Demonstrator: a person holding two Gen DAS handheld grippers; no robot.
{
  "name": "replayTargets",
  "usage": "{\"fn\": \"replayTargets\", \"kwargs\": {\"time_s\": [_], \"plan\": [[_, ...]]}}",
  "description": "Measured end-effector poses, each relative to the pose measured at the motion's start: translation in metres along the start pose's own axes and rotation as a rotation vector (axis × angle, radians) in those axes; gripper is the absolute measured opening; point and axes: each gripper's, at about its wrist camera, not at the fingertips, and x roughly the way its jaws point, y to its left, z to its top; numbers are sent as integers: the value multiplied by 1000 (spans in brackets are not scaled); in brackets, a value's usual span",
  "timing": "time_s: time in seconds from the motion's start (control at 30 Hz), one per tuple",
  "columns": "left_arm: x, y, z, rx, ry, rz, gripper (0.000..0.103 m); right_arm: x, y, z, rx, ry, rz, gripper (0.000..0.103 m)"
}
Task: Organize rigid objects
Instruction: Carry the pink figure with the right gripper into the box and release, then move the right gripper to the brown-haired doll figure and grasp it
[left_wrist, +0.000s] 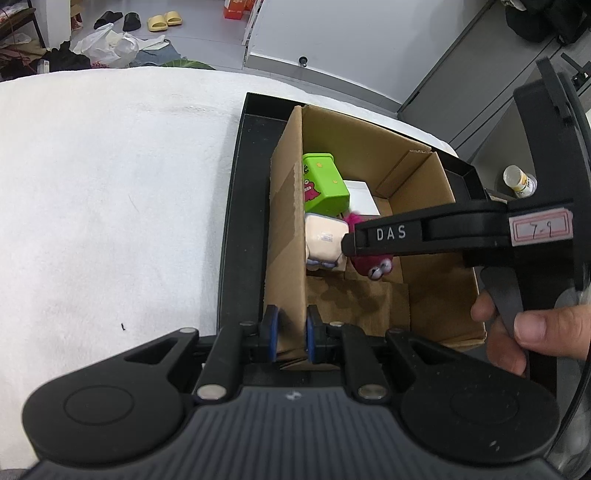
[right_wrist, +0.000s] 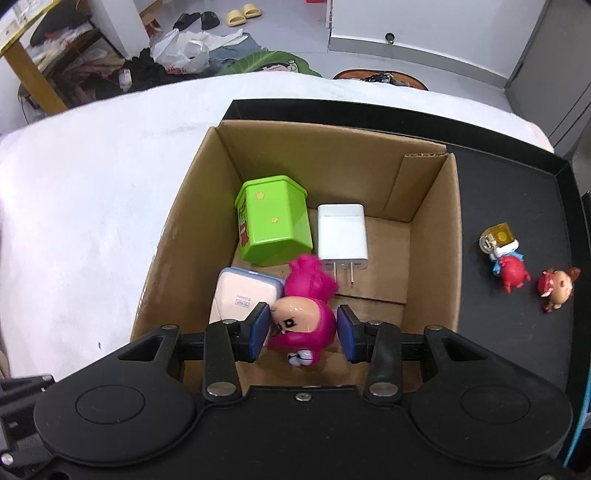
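Note:
An open cardboard box (right_wrist: 432, 236) stands in a black tray (right_wrist: 517, 177). Inside it lie a green house-shaped tin (right_wrist: 273, 225), a white plug charger (right_wrist: 341, 232) and a pale pink power bank (right_wrist: 243, 295). My left gripper (left_wrist: 291, 332) is shut on the box's near wall (left_wrist: 288, 229). My right gripper (right_wrist: 303, 330) reaches down into the box, with a pink figurine (right_wrist: 306, 310) between its jaws. One pad touches the figurine's face; the other stands a sliver off it. In the left wrist view the right gripper (left_wrist: 349, 245) hangs over the figurine (left_wrist: 369, 266).
Two small figurines lie on the tray to the right of the box, a red one with a yellow block (right_wrist: 506, 258) and a smaller one (right_wrist: 557, 290). White cloth (right_wrist: 92, 203) covers the table to the left. A person's hand (left_wrist: 535, 332) holds the right gripper.

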Motion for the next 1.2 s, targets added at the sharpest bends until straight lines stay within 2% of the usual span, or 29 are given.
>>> {"fn": "replayTargets", "kwargs": {"time_s": [0.33, 0.57, 0.77, 0.97, 1.2], "plan": [[2, -1, 1, 5, 3, 6, 14, -12, -6, -4, 0, -2, 30, 42], [1, -1, 0, 6, 2, 12, 14, -48, -19, -3, -8, -59, 44, 43], [0, -3, -1, 13, 0, 19, 14, -86, -48, -1, 44, -114, 55, 46], [0, -3, -1, 13, -1, 23, 14, -103, -72, -2, 48, -152, 24, 50], [-1, -5, -1, 20, -1, 34, 14, -103, -99, -9, 74, -163, -20, 57]]}}
